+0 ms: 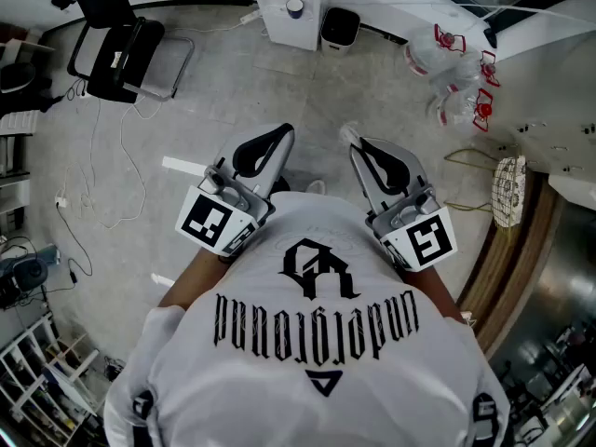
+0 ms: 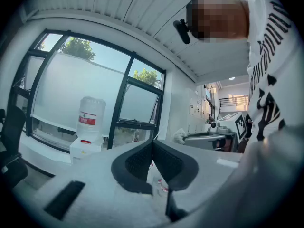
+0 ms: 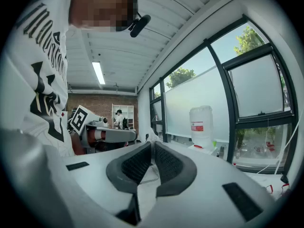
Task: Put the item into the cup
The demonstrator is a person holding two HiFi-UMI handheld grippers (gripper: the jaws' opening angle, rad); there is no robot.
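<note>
Claws: my left claw [image 2: 153, 144] and right claw [image 3: 152, 145] are both closed on nothing, side by side; water jug [image 2: 90, 115] stands beyond them.

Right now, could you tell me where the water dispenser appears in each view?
Head view: water dispenser at top centre.
Left gripper view: dispenser left of centre, below the window.
Right gripper view: dispenser right of centre, below the window.
Shared landmark: the person's white printed shirt.
</note>
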